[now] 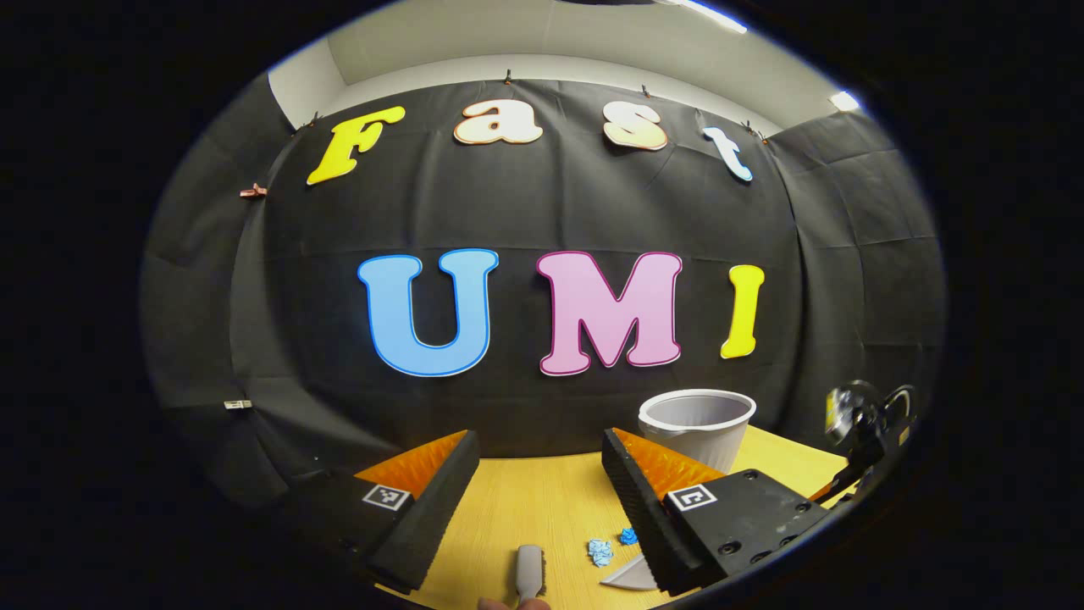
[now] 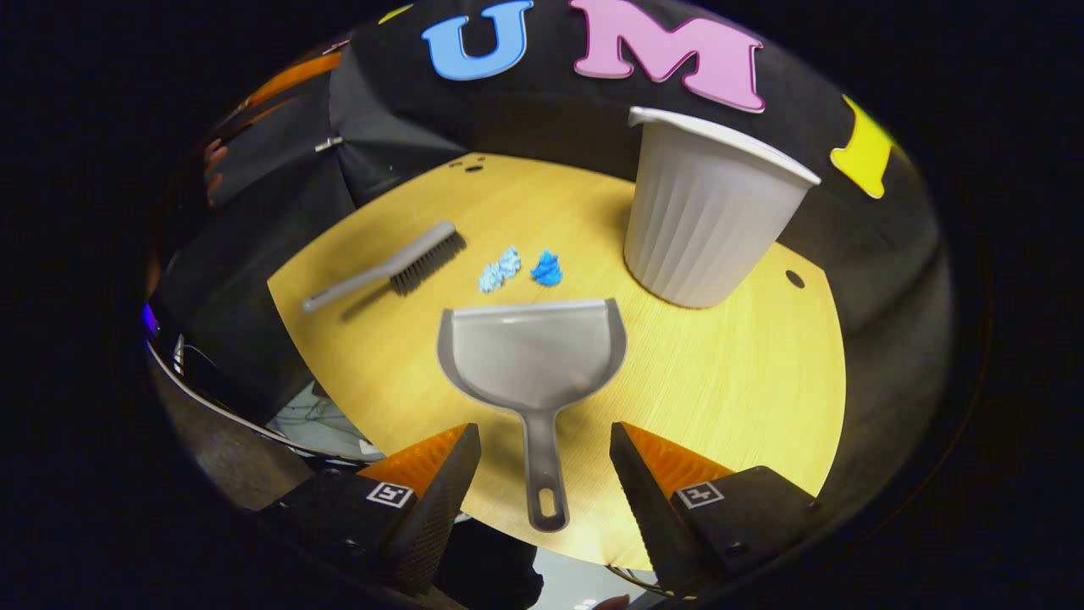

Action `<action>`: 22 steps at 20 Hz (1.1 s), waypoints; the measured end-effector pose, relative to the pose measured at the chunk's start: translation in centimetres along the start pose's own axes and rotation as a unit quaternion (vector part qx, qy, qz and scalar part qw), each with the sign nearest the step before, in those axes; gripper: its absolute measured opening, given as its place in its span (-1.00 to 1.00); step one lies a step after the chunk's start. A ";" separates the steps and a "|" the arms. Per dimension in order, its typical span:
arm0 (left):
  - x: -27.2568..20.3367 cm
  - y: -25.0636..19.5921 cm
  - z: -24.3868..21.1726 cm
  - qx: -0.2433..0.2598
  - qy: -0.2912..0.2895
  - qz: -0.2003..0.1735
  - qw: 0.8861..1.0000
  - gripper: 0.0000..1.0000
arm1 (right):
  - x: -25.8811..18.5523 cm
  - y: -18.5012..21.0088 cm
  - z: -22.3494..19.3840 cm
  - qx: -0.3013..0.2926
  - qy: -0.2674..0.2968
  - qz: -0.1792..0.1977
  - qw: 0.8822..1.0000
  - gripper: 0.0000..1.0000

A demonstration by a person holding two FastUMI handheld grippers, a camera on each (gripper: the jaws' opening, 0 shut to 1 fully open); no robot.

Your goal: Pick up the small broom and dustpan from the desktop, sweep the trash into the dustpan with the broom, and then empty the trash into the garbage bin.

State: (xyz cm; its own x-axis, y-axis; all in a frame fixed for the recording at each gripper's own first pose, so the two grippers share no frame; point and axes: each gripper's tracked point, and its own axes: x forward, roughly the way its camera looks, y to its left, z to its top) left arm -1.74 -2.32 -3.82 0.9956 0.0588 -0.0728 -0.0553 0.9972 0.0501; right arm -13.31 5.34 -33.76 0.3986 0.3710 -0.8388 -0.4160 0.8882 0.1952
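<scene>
In the right gripper view a grey dustpan (image 2: pixel 532 349) lies flat on the wooden desktop (image 2: pixel 745 381), its handle pointing toward me. My right gripper (image 2: pixel 544 432) hovers open, with the handle lined up between its fingers. The grey broom (image 2: pixel 389 264) lies to the left. Crumpled blue and pale paper scraps (image 2: pixel 518 268) sit just beyond the pan's lip. The white ribbed bin (image 2: pixel 707 216) stands upright at the back right. My left gripper (image 1: pixel 540 436) is open and held higher. Below it are one end of the broom (image 1: pixel 530 572), the scraps (image 1: pixel 610 546) and the pan's corner (image 1: pixel 631 576).
The black cloth wall closes the booth behind the desktop (image 1: pixel 542 500). The bin (image 1: pixel 696 421) stands near the far right of the table, with the other gripper's body (image 1: pixel 868 424) beside it. The table's rounded front edge lies just under my right gripper. Bare wood lies right of the dustpan.
</scene>
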 end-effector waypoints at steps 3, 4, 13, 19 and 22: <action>-0.6 0.6 -0.5 0.006 0.003 0.010 1.000 0.89 | 2.9 0.0 -1.4 -0.018 0.049 0.004 0.999 0.92; -0.7 0.8 -0.6 0.006 0.006 0.014 1.000 0.89 | 3.8 0.2 -1.7 -0.021 0.064 0.006 0.998 0.92; -2.1 3.1 -2.0 0.003 0.025 0.038 0.999 0.89 | 9.2 0.8 -3.0 -0.024 0.128 0.012 0.991 0.69; -2.4 3.4 -3.3 -0.005 0.041 0.040 0.998 0.89 | 10.8 1.2 -3.2 -0.005 0.149 0.014 0.989 0.29; -2.4 3.1 -4.3 -0.010 0.056 0.037 0.998 0.89 | 10.8 1.2 -3.2 -0.010 0.158 0.016 0.987 -0.36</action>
State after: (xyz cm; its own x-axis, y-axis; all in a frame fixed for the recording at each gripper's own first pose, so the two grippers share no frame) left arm -4.65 0.85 -7.79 0.9744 0.1355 -0.1796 -0.1303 0.9907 0.0402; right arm -12.16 9.57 -44.17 0.1113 0.2923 -0.9498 -0.4421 0.8705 0.2161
